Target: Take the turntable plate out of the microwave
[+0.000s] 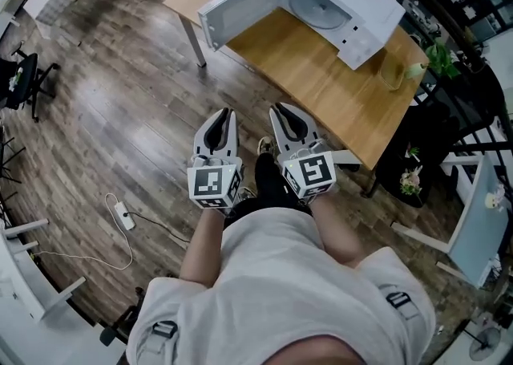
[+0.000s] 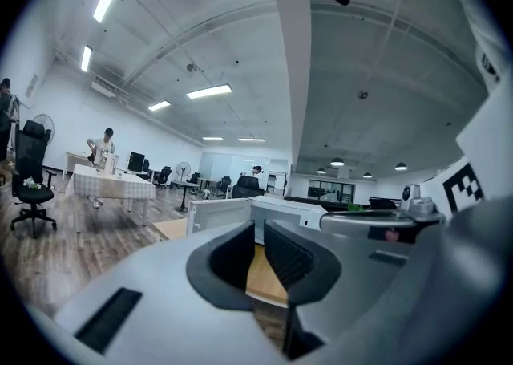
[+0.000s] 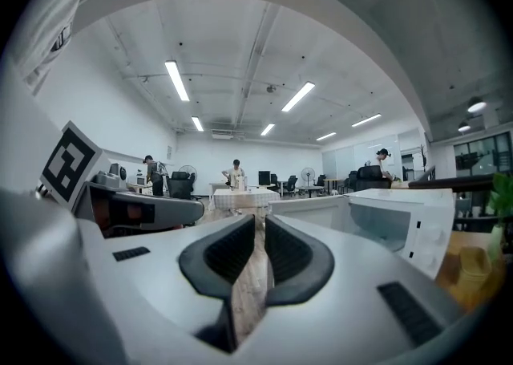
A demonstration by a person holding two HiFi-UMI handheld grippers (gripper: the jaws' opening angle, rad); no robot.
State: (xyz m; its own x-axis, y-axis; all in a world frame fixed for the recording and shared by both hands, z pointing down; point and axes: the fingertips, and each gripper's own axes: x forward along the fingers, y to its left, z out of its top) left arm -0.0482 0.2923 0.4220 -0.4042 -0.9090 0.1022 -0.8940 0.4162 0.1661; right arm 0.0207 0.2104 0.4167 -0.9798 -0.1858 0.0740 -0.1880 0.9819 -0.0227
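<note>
1. Broadly, wood floor (image 1: 120, 123) spreads across the left. A black office chair (image 1: 22, 79) stands at the far-left edge, and a white power strip (image 1: 123, 216) with its cable lies near-left.
2. A stretch of that floor separates both grippers from the near edge of the wooden table (image 1: 345, 99), which runs far and right. Its metal leg (image 1: 195, 44) stands at the left corner.
3. On the table's far part sits the white microwave (image 1: 353, 14), its door (image 1: 240, 14) swung wide open to the left.
4. The turntable plate (image 1: 319, 10) is a round, pale disc lying flat on the floor of the microwave's cavity, visible through the open front. It is well apart from both grippers.
5. The left gripper (image 1: 228, 112) is held over the floor near the person's body and points toward the table. Its fingers (image 2: 292, 255) stand a narrow slot apart with nothing between them.
6. The right gripper (image 1: 280, 107), just beside it, is likewise only slightly spread and empty. Floorboards show through the gap between its fingers (image 3: 288, 251).
</note>
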